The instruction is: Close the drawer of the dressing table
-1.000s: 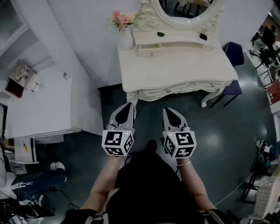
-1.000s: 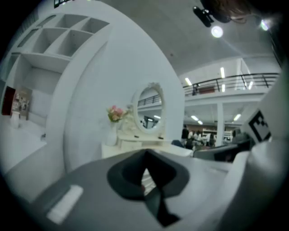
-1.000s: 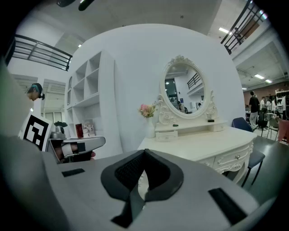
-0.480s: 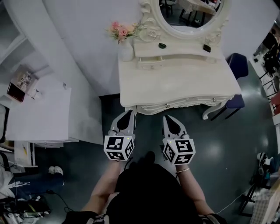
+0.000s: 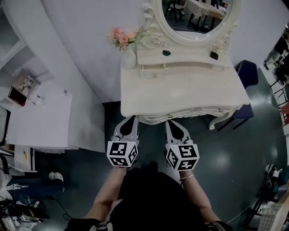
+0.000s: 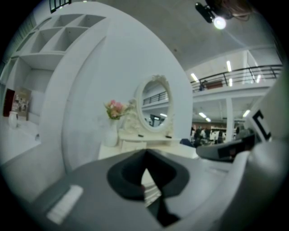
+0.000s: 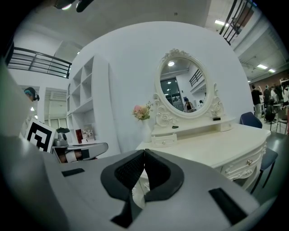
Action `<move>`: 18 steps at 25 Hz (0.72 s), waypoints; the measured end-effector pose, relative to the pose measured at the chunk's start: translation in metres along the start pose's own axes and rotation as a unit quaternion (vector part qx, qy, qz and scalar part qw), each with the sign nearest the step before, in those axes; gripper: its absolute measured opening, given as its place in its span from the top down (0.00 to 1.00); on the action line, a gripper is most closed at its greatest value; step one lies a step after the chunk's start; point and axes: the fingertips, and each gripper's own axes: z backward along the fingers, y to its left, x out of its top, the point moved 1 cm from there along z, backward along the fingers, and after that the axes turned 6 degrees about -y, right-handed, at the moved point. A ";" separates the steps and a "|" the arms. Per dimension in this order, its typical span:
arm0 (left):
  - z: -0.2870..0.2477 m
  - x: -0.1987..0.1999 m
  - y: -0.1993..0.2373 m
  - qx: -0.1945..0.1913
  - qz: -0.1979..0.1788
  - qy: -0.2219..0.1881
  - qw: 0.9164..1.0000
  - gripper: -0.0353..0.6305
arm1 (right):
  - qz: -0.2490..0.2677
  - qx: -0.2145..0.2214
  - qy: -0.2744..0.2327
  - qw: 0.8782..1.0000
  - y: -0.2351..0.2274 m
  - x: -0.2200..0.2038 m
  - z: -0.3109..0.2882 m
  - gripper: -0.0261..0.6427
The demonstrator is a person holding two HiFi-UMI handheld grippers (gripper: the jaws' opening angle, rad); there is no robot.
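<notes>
Both tools have moved closer to the counter [image 5: 180, 92], and their tips now reach its front edge. There are two: the left tool [image 5: 134, 118] has its jaws together with nothing in them, and so does the right tool [image 5: 169, 122]. One small drawer [image 5: 152, 68] sticks out a little under the back shelf, far from both tools. One vase [image 5: 128, 48] stands just left of it, and one mirror [image 5: 194, 13] is above.

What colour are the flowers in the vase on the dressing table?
Pink. The flowers show best in the head view, at the table's back left corner.
</notes>
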 end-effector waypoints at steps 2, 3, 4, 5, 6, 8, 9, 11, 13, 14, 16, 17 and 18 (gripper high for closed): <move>-0.003 -0.002 -0.001 0.006 -0.003 0.003 1.000 0.94 | -0.001 0.005 0.003 1.000 -0.004 -0.001 -0.001 0.96; -0.005 -0.002 -0.001 0.008 -0.004 0.004 1.000 0.94 | -0.002 0.007 0.005 1.000 -0.006 -0.002 -0.002 0.96; -0.007 -0.003 -0.002 0.010 -0.007 0.006 1.000 0.94 | -0.003 0.010 0.007 1.000 -0.007 -0.003 -0.004 0.96; -0.009 -0.004 -0.001 0.012 -0.009 0.009 1.000 0.94 | -0.004 0.013 0.009 1.000 -0.009 -0.003 -0.005 0.96; -0.011 -0.005 0.000 0.015 -0.012 0.011 1.000 0.94 | -0.005 0.016 0.010 1.000 -0.010 -0.004 -0.007 0.96; -0.014 -0.006 0.004 0.019 -0.016 0.015 1.000 0.94 | -0.007 0.018 0.014 1.000 -0.012 -0.006 -0.012 0.96; -0.015 -0.005 0.006 0.021 -0.017 0.017 0.999 0.94 | -0.009 0.018 0.015 1.000 -0.013 -0.006 -0.014 0.96; -0.015 -0.005 0.010 0.026 -0.019 0.020 0.999 0.94 | -0.014 0.018 0.018 1.000 -0.014 -0.007 -0.018 0.96; -0.017 -0.005 0.014 0.028 -0.019 0.023 0.999 0.94 | -0.018 0.018 0.018 1.000 -0.016 -0.006 -0.022 0.95; -0.019 -0.005 0.016 0.029 -0.018 0.025 0.999 0.94 | -0.020 0.017 0.019 0.999 -0.017 -0.006 -0.025 0.95; -0.026 -0.007 0.019 0.027 -0.016 0.028 0.999 0.94 | -0.024 0.017 0.022 0.999 -0.019 -0.007 -0.032 0.88; -0.031 -0.007 0.021 0.026 -0.015 0.030 0.999 0.94 | -0.026 0.017 0.025 0.999 -0.021 -0.008 -0.037 0.87; -0.036 -0.008 0.023 0.024 -0.015 0.031 0.999 0.94 | -0.028 0.017 0.027 0.999 -0.022 -0.009 -0.043 0.87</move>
